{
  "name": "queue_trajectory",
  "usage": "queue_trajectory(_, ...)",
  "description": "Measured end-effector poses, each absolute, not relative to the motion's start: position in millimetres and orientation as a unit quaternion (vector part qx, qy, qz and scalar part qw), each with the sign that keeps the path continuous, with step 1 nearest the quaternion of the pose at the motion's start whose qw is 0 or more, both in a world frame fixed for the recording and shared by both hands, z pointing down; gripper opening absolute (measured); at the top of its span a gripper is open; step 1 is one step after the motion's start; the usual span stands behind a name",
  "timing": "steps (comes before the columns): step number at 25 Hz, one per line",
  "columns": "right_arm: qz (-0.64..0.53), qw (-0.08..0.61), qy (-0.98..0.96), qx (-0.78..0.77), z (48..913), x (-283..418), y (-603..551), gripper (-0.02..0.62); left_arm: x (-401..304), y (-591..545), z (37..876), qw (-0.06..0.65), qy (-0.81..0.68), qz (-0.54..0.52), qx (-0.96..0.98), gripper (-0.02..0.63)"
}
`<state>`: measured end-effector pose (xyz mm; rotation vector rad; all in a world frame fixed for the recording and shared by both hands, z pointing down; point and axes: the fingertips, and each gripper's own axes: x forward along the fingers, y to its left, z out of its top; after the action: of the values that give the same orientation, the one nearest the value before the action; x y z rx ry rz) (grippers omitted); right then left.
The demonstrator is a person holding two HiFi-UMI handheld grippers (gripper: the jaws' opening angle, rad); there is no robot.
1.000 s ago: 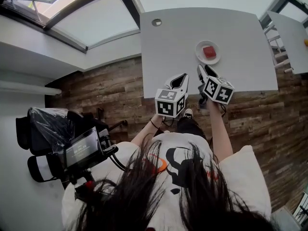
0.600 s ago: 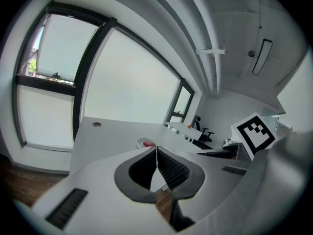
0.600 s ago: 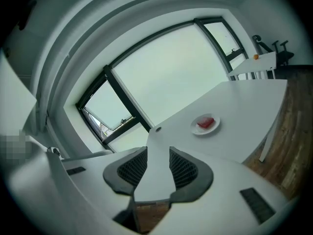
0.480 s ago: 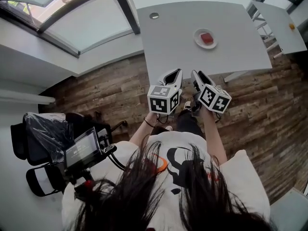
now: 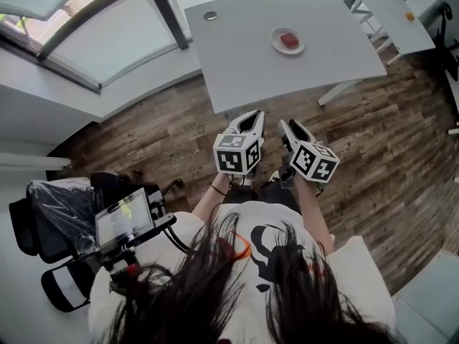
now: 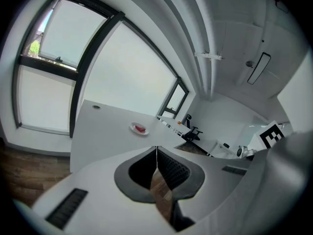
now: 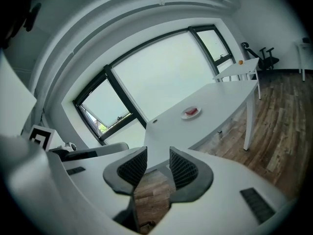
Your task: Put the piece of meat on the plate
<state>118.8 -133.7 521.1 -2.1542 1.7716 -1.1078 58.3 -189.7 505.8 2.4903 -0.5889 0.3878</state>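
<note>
The red piece of meat [image 5: 289,39] lies on a small white plate [image 5: 279,46] toward the far side of the grey table [image 5: 244,56]. Both grippers hang over the wooden floor, well short of the table's near edge, and point toward it. My left gripper [image 5: 252,115] is shut and empty, its tips touching [image 6: 156,148]. My right gripper [image 5: 287,125] is shut too, with only a narrow slit between its pads [image 7: 158,153] and nothing in it. The plate [image 6: 140,129] with the meat [image 7: 192,111] shows far ahead in both gripper views.
A round grommet [image 5: 209,16] sits in the table's far left corner. A second white table [image 5: 391,13] with a small orange thing [image 5: 409,16] stands to the right. A black chair with a screen rig [image 5: 122,221] is at my left. Large windows [image 5: 107,41] line the left wall.
Both grippers have drawn back from the table together with the person; the table and plate now sit farther off and higher in the head view. Neither gripper's jaws changed.
</note>
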Motion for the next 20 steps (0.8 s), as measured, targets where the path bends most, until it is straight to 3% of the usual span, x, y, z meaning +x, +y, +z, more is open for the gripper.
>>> queue_trajectory(20,-0.397,0.118,0.545,-0.729,537.8,130.5,21.0,0.149,78.5,-41.4,504.3,0.281,-0.180,0.166,0.928,0.009)
